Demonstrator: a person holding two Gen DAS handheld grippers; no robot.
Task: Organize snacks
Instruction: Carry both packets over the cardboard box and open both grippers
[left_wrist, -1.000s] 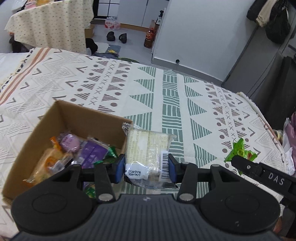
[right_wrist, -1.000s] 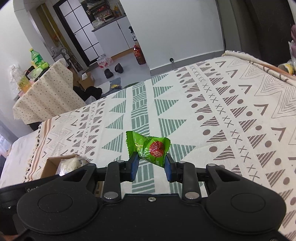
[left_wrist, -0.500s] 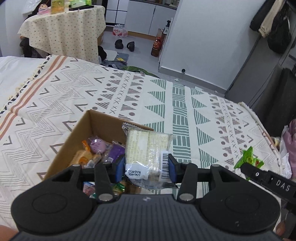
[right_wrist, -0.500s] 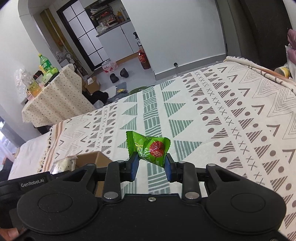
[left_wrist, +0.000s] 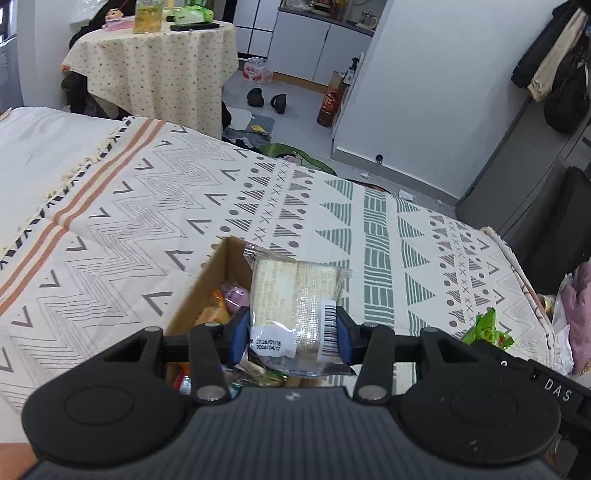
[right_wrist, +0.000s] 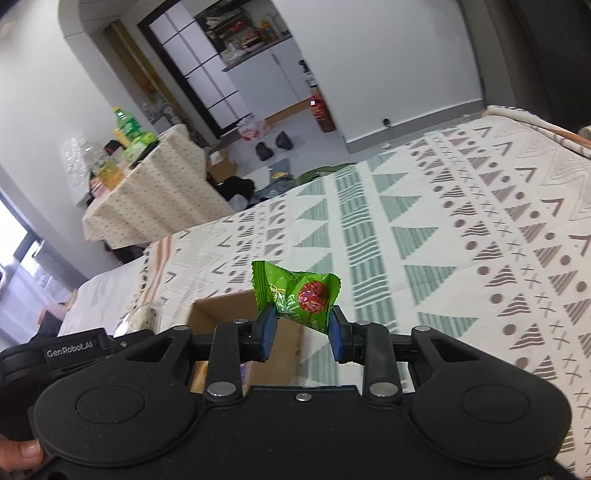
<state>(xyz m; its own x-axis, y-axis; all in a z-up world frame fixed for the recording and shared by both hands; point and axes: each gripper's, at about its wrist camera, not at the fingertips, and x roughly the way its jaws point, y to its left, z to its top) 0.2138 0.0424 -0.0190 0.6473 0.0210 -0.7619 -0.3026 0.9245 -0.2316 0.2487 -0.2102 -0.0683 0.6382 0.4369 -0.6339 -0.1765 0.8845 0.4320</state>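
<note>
Both claws now nearer cardboard box (left_wrist: 192, 295): L claw (left_wrist: 291, 334) clamps clear-wrapped cake (left_wrist: 295, 302) above it, R claw (right_wrist: 301, 328) at 3 o'clock pinches green candy (right_wrist: 295, 291); drops look imminent.

Both mounted behind a gripper, looking forward and down across the patterned bed (left_wrist: 376, 229) toward the far doorway, close above the cardboard box (left_wrist: 207, 280). Shared: box (right_wrist: 236, 306), bed, draped table (right_wrist: 155, 195).
</note>
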